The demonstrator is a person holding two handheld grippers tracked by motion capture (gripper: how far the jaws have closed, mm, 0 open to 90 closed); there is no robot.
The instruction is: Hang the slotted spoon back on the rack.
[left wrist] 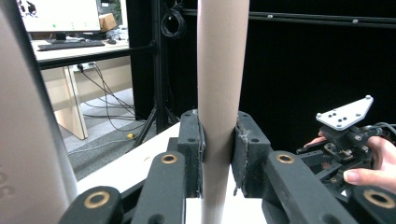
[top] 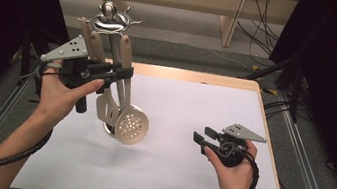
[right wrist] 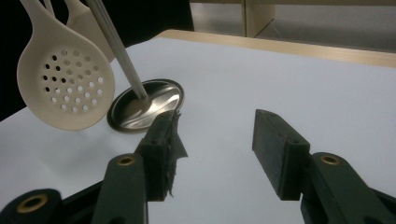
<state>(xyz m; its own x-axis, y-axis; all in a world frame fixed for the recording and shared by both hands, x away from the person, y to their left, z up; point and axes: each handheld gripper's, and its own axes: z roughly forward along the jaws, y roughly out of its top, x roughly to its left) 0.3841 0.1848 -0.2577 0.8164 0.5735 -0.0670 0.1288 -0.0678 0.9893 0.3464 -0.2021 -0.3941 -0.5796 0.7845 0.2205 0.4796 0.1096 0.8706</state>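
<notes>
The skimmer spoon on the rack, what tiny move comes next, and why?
Probably lift it a little. The left gripper is shut on the skimmer spoon by its handle, which seems to hang from the rack. Raising it should free it from the hook. The right gripper waits open.

Right hand-held gripper (right wrist: 215, 154), jaws parted with nothing between them, above the white table (right wrist: 280, 79); beyond its left jaw, a perforated cream skimmer (right wrist: 65, 88) hangs beside a metal rod (right wrist: 116, 51) rising from a round steel base (right wrist: 147, 109).
</notes>
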